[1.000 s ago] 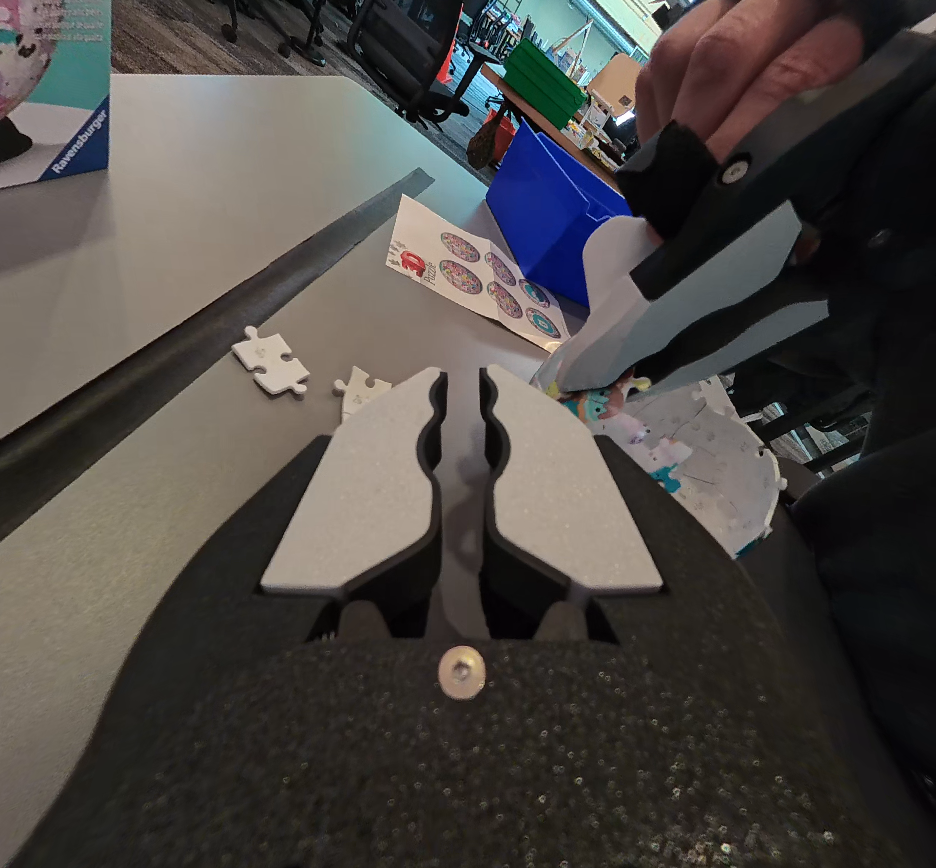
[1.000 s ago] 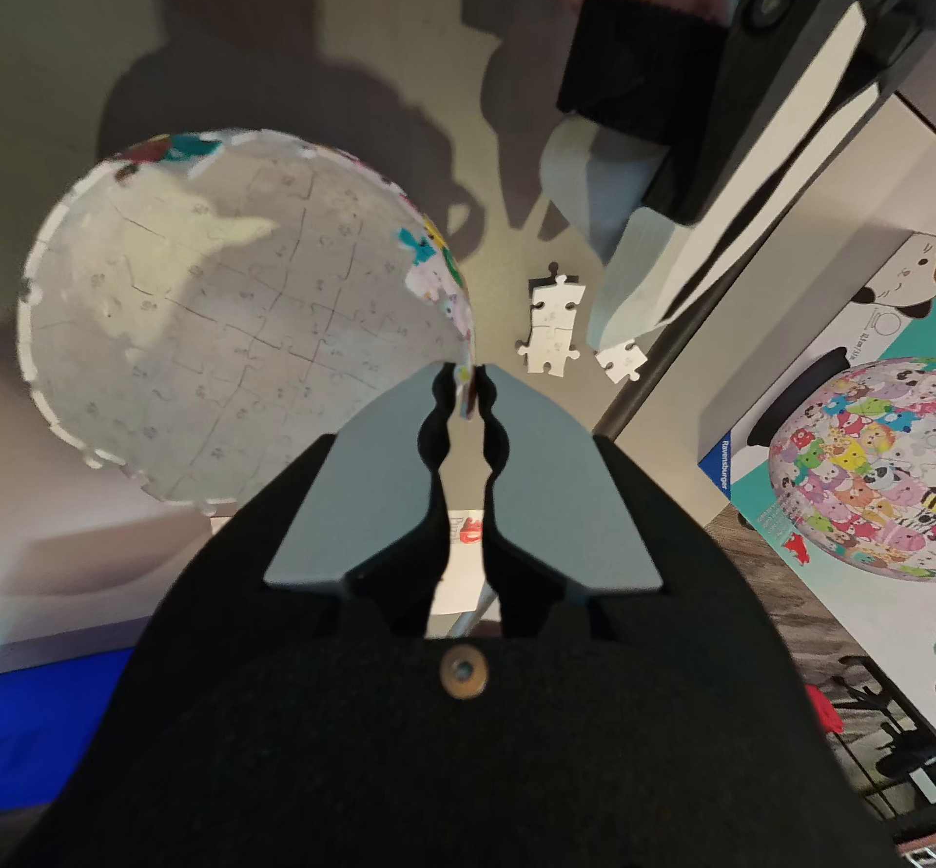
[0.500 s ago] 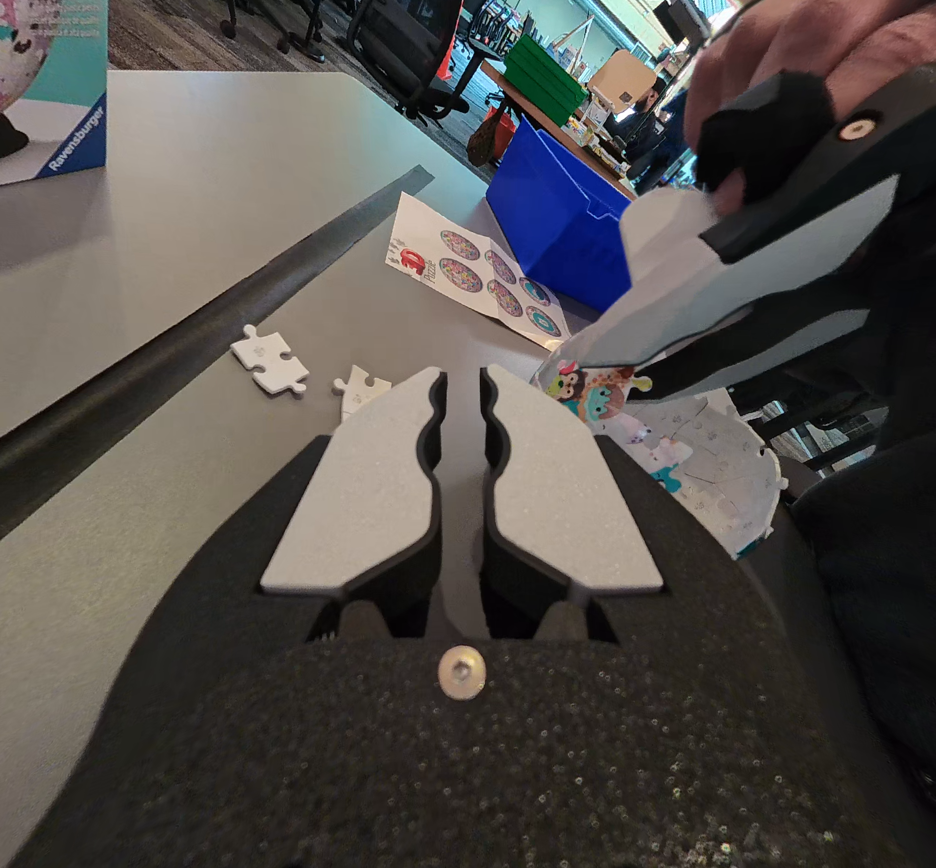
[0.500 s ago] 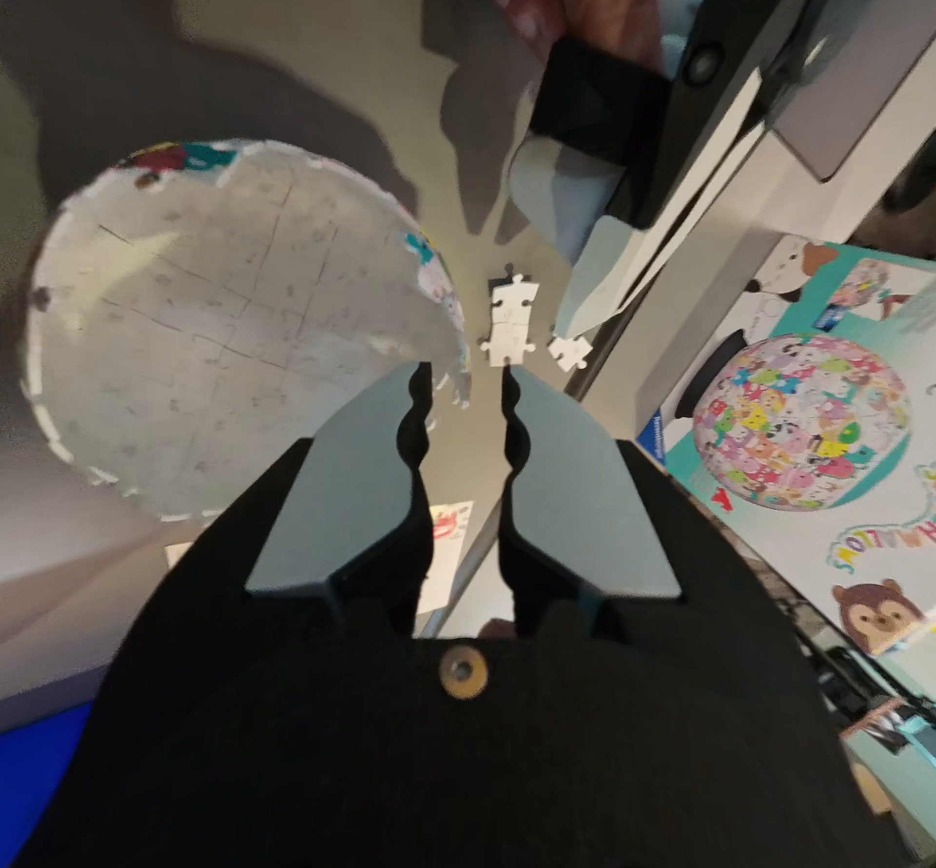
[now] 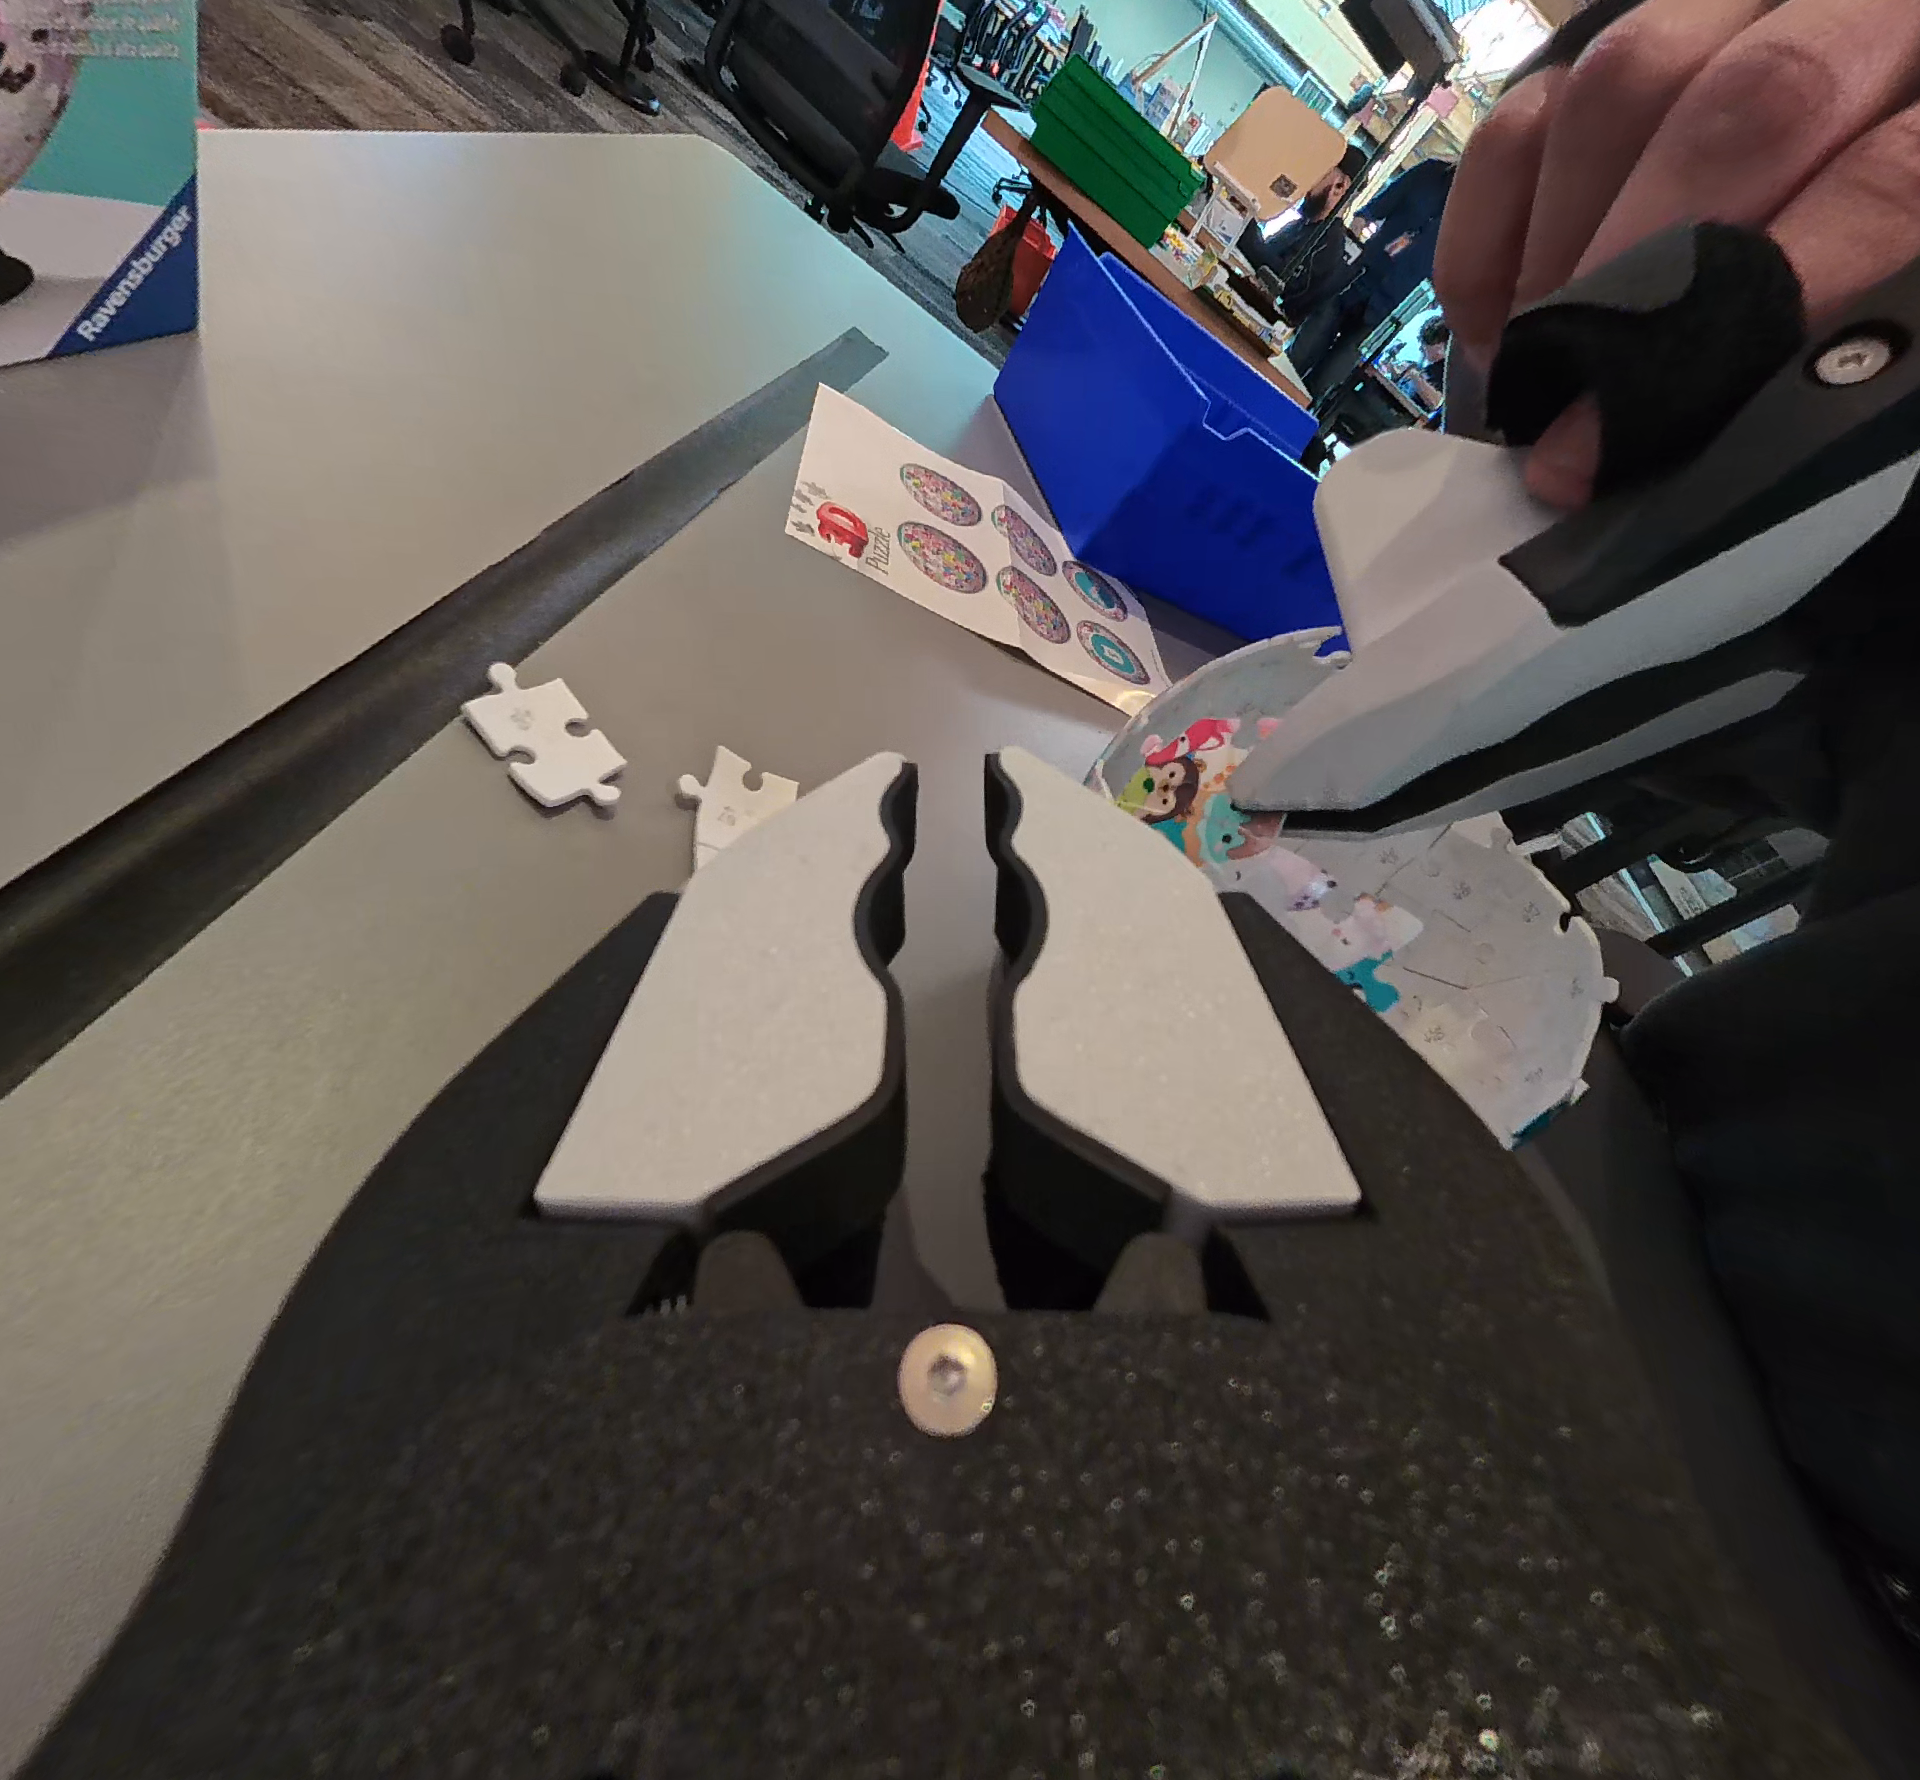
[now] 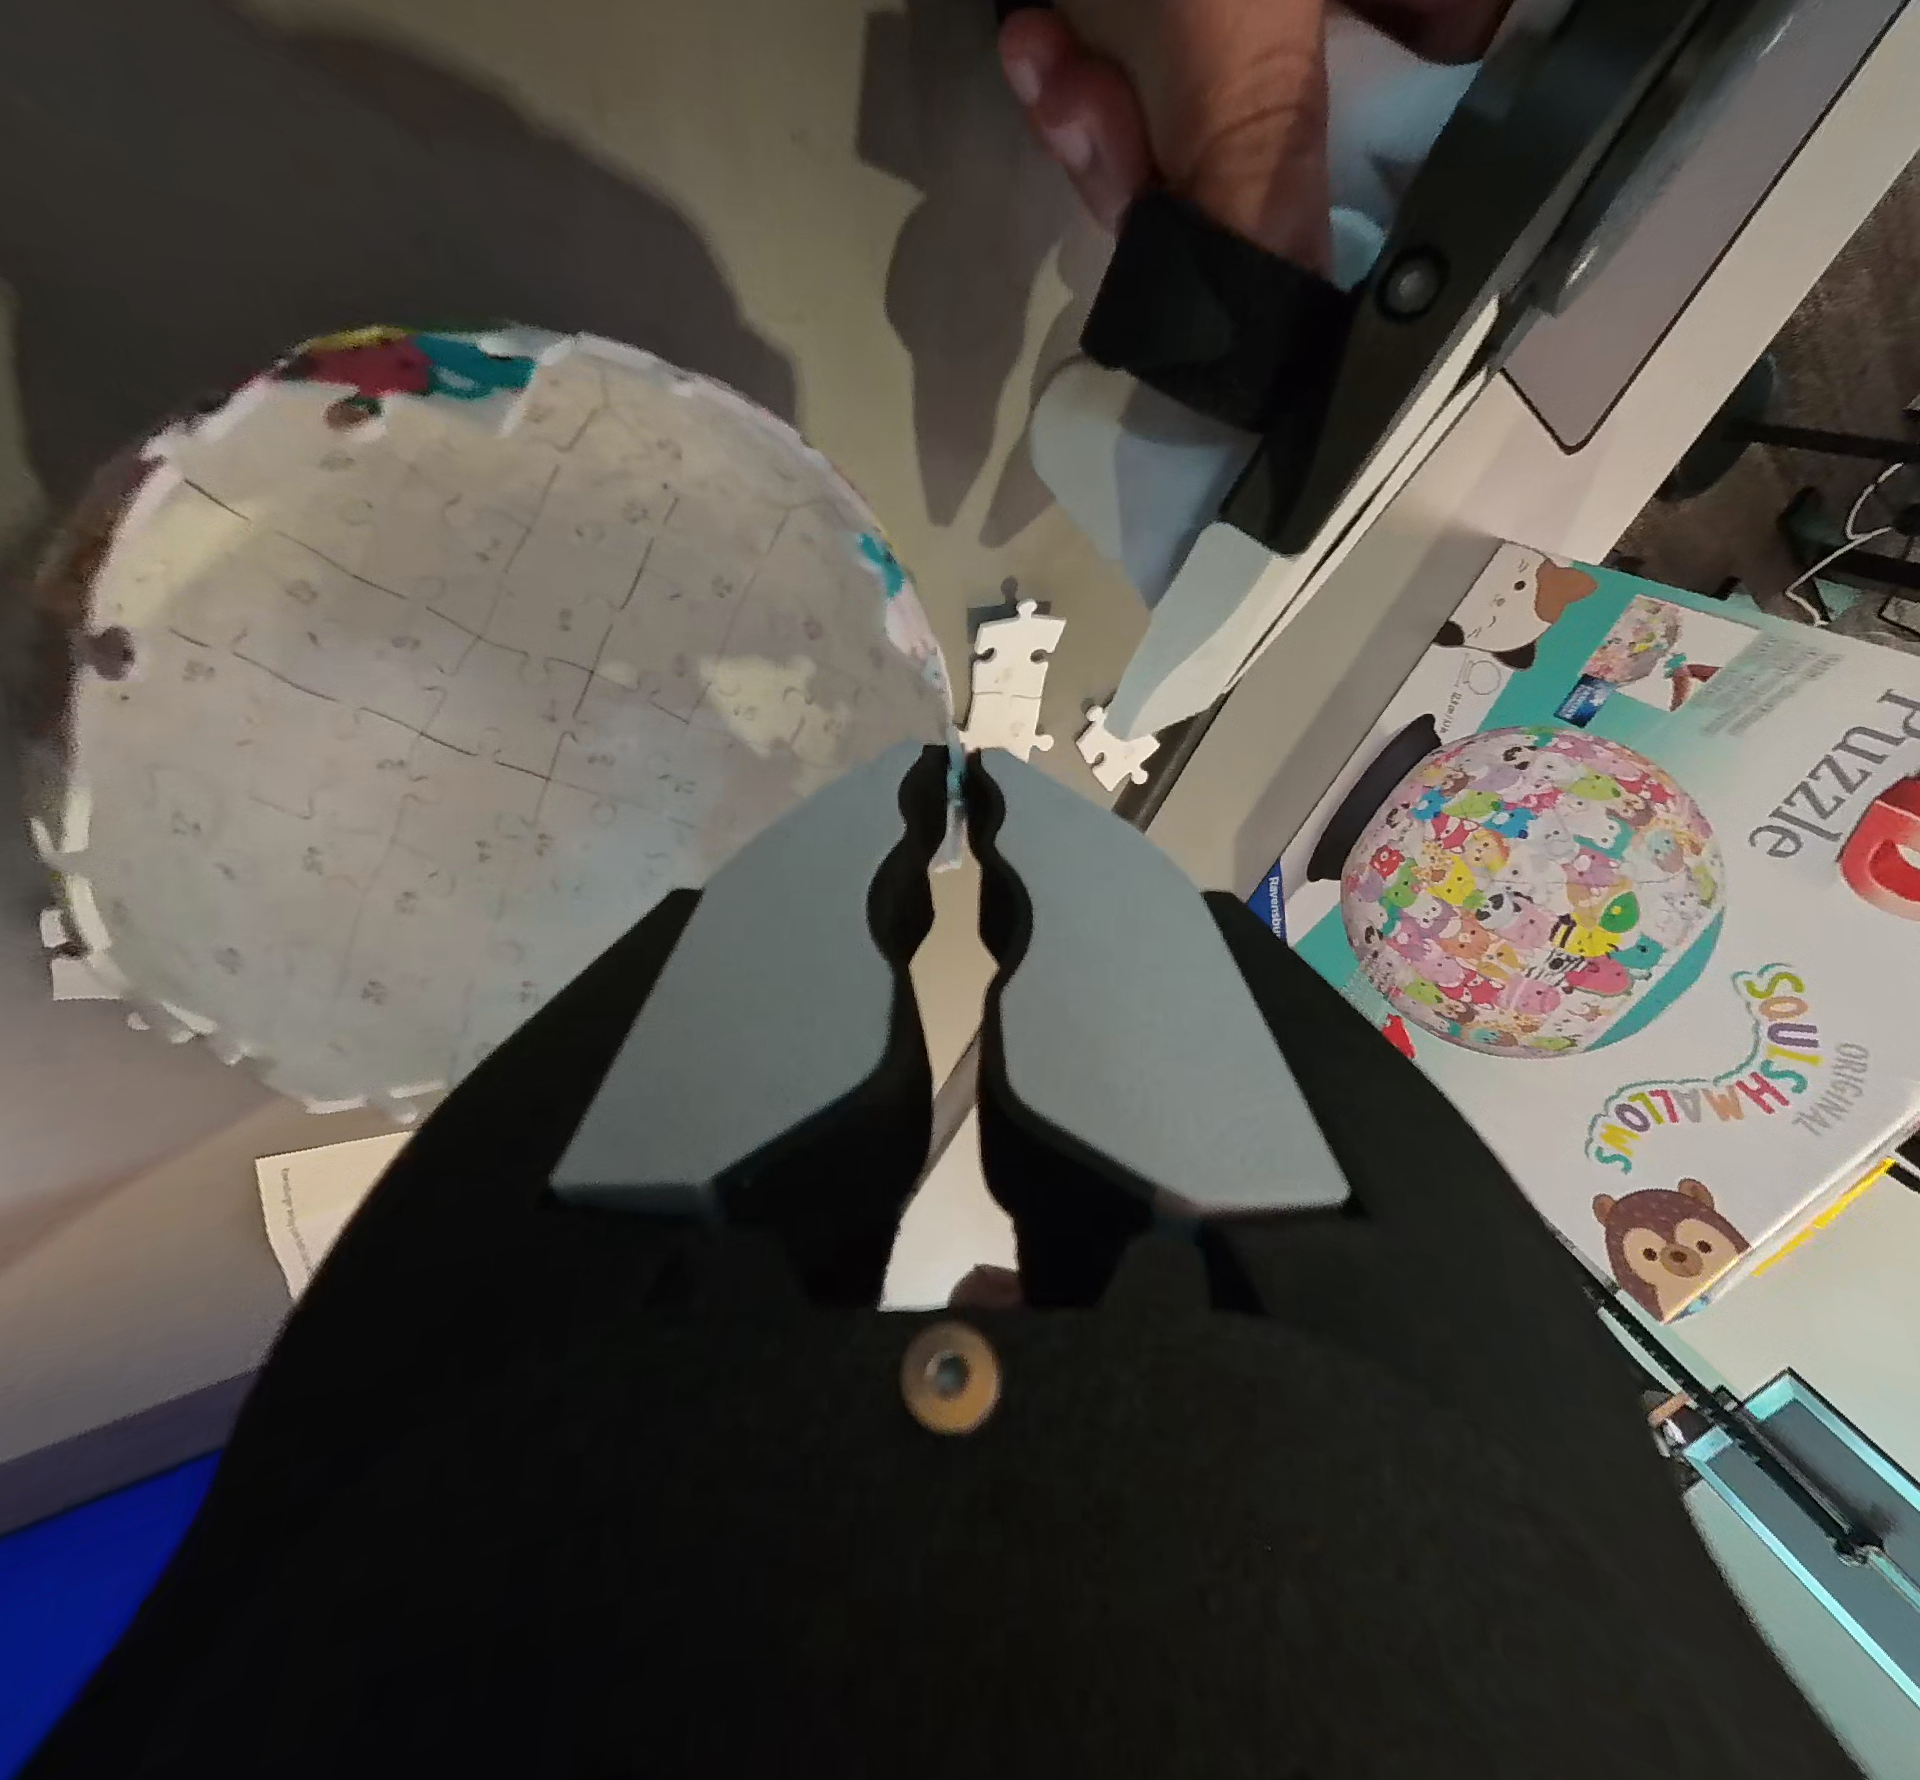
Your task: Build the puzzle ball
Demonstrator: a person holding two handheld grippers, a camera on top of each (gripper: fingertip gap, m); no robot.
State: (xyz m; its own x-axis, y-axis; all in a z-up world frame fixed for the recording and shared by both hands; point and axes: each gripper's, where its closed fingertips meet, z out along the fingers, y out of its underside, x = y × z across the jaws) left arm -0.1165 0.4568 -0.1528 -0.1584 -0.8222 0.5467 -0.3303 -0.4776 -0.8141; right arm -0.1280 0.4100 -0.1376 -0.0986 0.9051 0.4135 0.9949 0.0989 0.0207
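We see the grey tabletop [image 5: 436, 296] first, split by a dark seam that runs toward its far edge. A puzzle box [image 6: 1621, 909] lies across the seam, near the far-left corner in the left wrist view. A blue bin [image 5: 1143, 442] stands toward the far right edge, with a printed sheet [image 5: 966, 546] flat on the tabletop just in front of it.

Next comes the half ball [image 6: 447, 722], a bowl-shaped shell of joined pieces, its white inside open to the right wrist camera and its colourful outside toward the left one [image 5: 1351, 857].

Our right gripper [image 6: 958, 790] has its fingers clenched on the rim of the half ball, a sliver of rim showing between the tips. Our left gripper [image 5: 951, 785] hangs low over the tabletop, fingers slightly parted and holding nothing.

Two joined white pieces [image 5: 545, 738] lie face down beside the seam, and a single piece [image 5: 732, 790] lies just beside them, near the left fingertips.
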